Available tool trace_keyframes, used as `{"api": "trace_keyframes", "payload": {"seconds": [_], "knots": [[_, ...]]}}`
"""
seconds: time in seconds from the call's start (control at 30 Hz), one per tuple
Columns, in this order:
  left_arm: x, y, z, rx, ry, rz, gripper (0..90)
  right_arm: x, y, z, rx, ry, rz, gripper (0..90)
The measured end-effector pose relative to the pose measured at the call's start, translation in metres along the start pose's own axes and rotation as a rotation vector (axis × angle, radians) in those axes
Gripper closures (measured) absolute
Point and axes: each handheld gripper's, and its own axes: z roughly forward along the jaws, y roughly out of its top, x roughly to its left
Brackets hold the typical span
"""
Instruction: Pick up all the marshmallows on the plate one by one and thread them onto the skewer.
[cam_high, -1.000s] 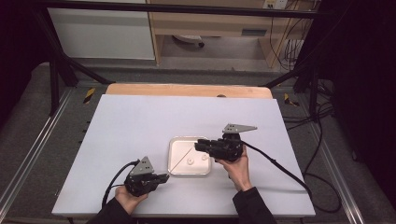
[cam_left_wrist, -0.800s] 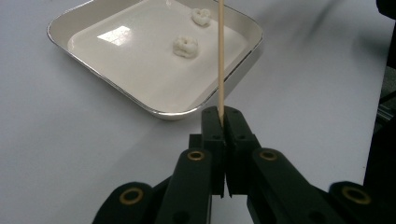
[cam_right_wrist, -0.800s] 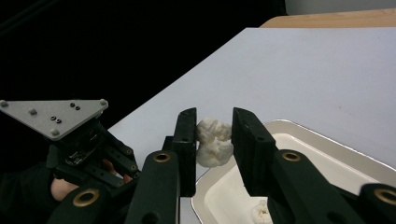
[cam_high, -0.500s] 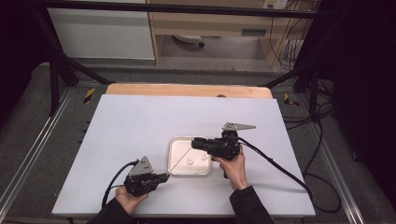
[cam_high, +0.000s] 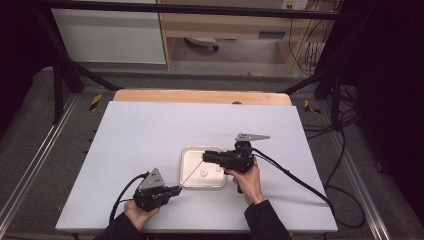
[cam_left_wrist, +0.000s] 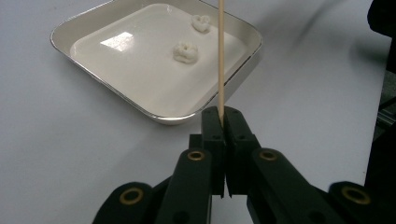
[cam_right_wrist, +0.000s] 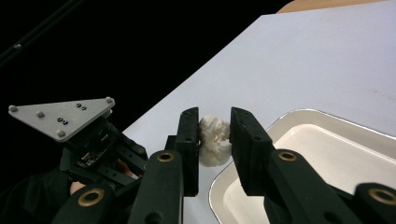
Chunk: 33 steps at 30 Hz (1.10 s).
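Left gripper (cam_left_wrist: 223, 122), lower centre, clamps the skewer (cam_left_wrist: 220, 60). Right gripper (cam_right_wrist: 214, 135) pinches a white piece (cam_right_wrist: 214, 140), mid-frame above the tray (cam_right_wrist: 299, 122) corner. Step: threading. Next: align piece with skewer tip.

We note the surface (cam_high: 150, 130) lies bare beyond and left of the tray (cam_high: 186, 167); the skewer (cam_high: 192, 172) slants across the tray's near-left corner, barring passage between both tools.

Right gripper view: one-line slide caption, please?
Right gripper pinches a white lump above the tray rim.
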Motion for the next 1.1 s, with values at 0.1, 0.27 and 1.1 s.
{"api": "trace_keyframes", "payload": {"seconds": [0.1, 0.27, 1.1], "knots": [[0.0, 0.0, 0.0, -0.002, 0.001, -0.002, 88.3, 0.001, -0.001, 0.001, -0.003, 0.004, 0.003, 74.7], [-0.001, -0.001, 0.002, 0.002, 0.001, -0.002, 88.3, 0.002, -0.004, 0.002, -0.001, 0.001, 0.004, 75.1], [-0.007, 0.005, 0.015, -0.014, 0.012, -0.049, 88.3, 0.006, -0.034, 0.026, 0.084, 0.003, -0.001, 74.9]]}}
